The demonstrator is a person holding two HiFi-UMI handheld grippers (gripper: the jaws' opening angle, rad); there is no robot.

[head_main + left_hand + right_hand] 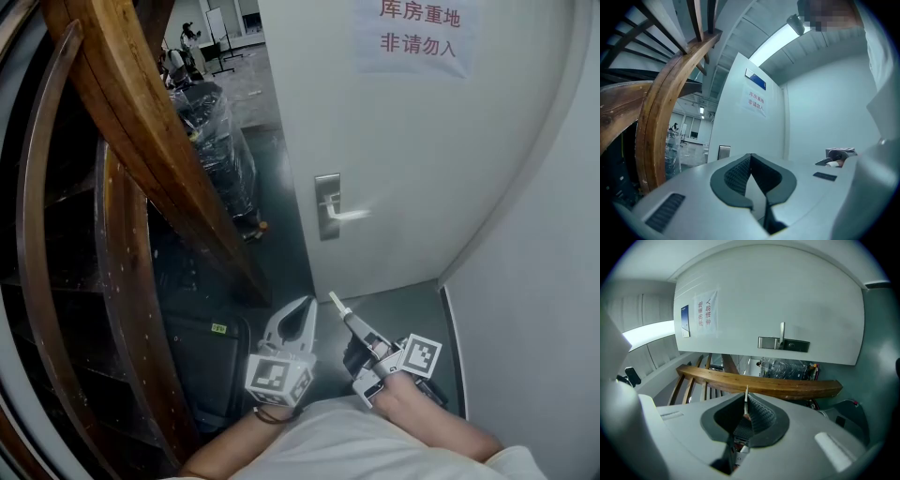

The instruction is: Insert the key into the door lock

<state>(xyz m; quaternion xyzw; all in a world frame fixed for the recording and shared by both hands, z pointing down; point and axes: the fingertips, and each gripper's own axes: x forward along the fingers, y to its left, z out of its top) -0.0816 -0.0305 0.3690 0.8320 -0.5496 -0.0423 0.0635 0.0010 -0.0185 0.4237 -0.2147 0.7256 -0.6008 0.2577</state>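
A white door [412, 159] stands ahead with a steel lock plate [327, 206] and lever handle [349, 215]. My right gripper [351, 319] is shut on a thin metal key [336, 300] that sticks forward toward the door, still well short of the plate. In the right gripper view the key [746, 396] pokes out between the dark pads of that gripper [746, 408], below the lock plate [783, 344]. My left gripper [302, 311] hangs beside it, shut and holding nothing; its own view shows the gripper [751, 158] with pads pressed together and the lock plate [723, 152] beyond.
A curved wooden stair rail [141, 122] crowds the left side. Plastic-wrapped goods [220, 141] stand past it, and a black case [202, 361] lies on the floor. A white wall [544, 281] closes the right. A paper sign [417, 33] hangs on the door.
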